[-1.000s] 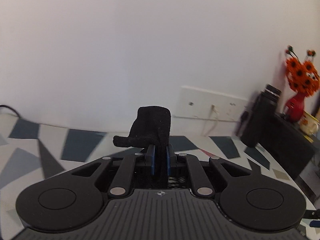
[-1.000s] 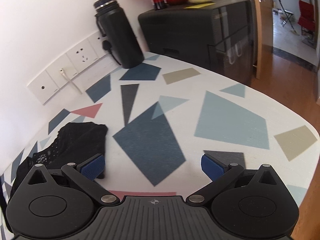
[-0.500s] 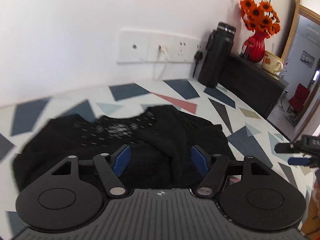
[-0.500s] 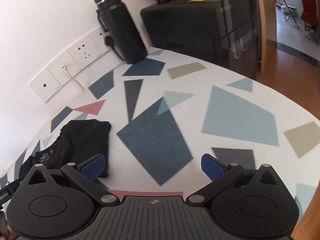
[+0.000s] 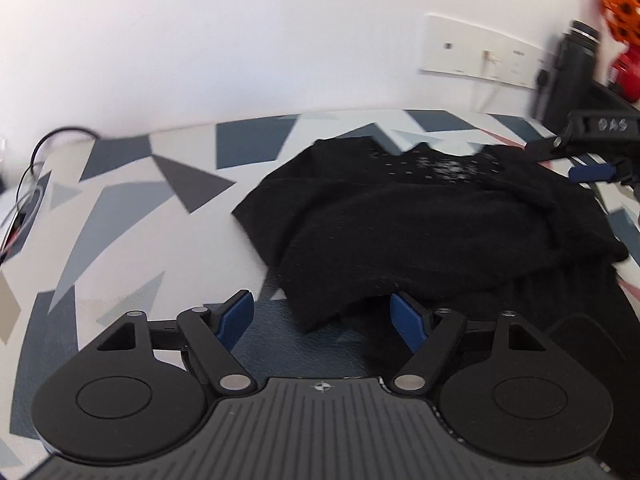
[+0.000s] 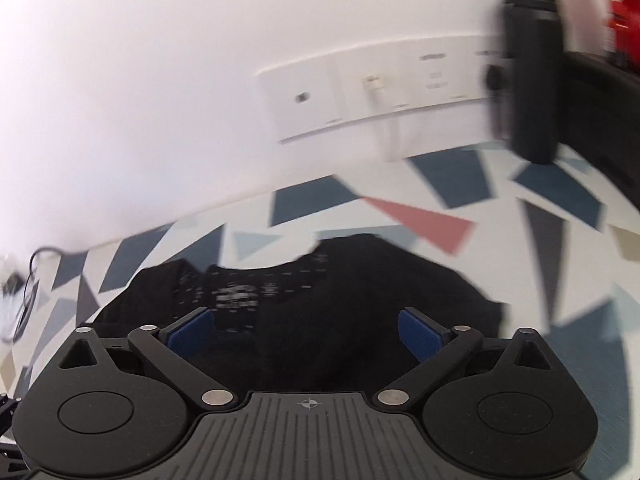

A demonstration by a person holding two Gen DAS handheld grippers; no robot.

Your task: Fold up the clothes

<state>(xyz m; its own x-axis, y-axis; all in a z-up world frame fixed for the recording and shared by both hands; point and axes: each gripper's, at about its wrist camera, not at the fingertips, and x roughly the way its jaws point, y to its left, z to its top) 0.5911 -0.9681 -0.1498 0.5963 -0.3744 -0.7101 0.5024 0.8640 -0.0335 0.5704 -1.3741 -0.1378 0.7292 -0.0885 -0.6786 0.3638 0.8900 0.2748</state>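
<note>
On terrazzo-patterned table (image 5: 120, 208): crumpled black knit garment (image 5: 420, 232); left tongs (image 5: 326, 318), right tongs (image 6: 306, 330) spread.

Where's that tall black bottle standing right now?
In the right wrist view the bottle stands upright at the far right of the table, against the wall beside the sockets, well beyond the black garment.

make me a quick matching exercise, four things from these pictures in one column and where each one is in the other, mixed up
Things:
1. crumpled black knit garment
2. tall black insulated bottle
3. white wall socket panel
4. thin black cable

Places:
A. on the wall above the table
B. far left table edge
C. spread on the patterned table
D. standing by the wall, right

Pairs: 1-C, 2-D, 3-A, 4-B
</note>
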